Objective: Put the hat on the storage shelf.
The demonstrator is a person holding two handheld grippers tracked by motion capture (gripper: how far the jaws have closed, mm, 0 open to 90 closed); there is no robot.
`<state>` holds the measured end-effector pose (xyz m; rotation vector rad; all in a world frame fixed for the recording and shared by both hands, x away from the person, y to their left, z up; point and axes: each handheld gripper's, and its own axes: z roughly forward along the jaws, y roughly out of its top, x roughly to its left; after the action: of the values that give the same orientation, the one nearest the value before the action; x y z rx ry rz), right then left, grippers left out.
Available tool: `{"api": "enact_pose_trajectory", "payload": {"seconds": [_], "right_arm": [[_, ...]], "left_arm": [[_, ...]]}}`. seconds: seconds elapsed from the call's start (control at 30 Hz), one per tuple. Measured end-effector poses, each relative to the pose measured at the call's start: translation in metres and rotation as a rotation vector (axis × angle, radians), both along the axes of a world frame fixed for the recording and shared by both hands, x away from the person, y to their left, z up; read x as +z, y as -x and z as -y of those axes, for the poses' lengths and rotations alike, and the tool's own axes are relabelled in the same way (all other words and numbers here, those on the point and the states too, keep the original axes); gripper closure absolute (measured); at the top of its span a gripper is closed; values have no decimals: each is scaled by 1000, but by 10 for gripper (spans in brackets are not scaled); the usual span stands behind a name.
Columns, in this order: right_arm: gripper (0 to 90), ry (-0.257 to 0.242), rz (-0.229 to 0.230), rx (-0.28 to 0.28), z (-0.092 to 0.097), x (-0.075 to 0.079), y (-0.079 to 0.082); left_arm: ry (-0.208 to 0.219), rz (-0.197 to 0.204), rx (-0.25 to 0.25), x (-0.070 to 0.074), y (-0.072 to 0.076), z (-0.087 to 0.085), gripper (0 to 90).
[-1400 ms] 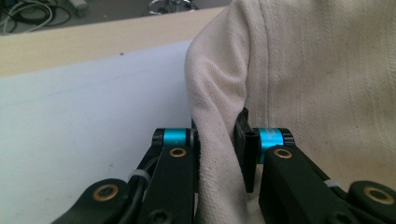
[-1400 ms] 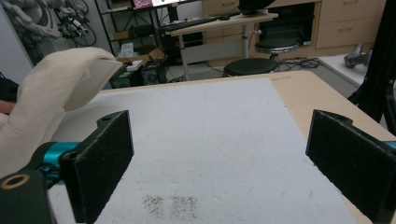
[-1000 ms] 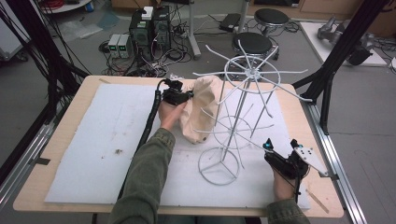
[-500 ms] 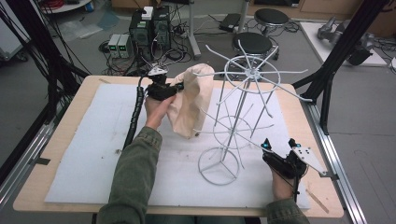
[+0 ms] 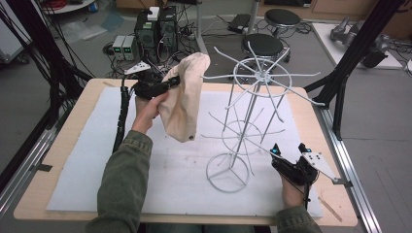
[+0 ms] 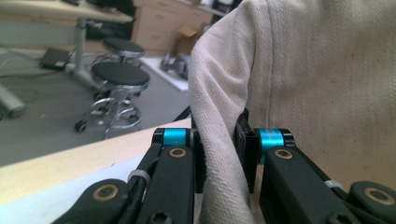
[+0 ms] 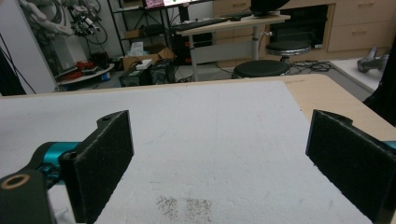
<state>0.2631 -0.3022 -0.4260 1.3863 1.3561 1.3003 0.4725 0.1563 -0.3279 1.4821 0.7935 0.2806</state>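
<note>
**Cloth bag held high beside the wire rack: snags and slips are the worry**

My left gripper (image 5: 171, 81) is clenched on a fold of the cream cloth bag (image 5: 183, 99), which I hold up in the air above the far left part of the worktop (image 5: 58, 160), just beside the upper spokes of the white wire rack (image 5: 252, 111). In the left gripper view, the cloth (image 6: 299, 84) is pinched between my fingers (image 6: 198, 158) on a narrow ridge of fabric, and the rest hangs free below.

That thin bite is my first concern: if the bag's weight swings, I judge the fold could slide out and the bag drop onto the white mat (image 5: 82, 145).

The second is the rack. Its spokes point outward at the bag's height, so a careless sideways move could catch the fabric on a tip, tug the light frame and tip it over.

My right gripper (image 5: 287, 151) rests low at the near right edge, fingers (image 7: 100, 161) spread wide with nothing between them, close to the rack's round base. It is not steadying the rack, so any pull on the spokes goes unopposed.
</note>
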Motion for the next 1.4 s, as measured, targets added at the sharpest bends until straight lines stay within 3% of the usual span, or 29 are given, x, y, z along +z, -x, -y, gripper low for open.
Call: {"api": "enact_pose_trajectory", "payload": {"seconds": [0.2,0.33,0.53,0.9,1.17,1.4], "right_arm": [[66,5,-6,-3,0,0,0],[66,4,-5,-2,-1,0,0],[66,13,3,6,-3,0,-1],[66,3,0,3,-3,1,0],[66,2,-2,2,-3,1,0],[66,11,1,13,-6,1,0]], "left_arm": [[126,44,-92,16,12,-6,812],[187,81,-138,25,20,-7,811],[222,138,-181,41,36,-12,811],[365,216,-253,65,55,-25,811],[384,278,-313,88,69,-23,811],[400,310,-347,106,70,-16,812]]}}
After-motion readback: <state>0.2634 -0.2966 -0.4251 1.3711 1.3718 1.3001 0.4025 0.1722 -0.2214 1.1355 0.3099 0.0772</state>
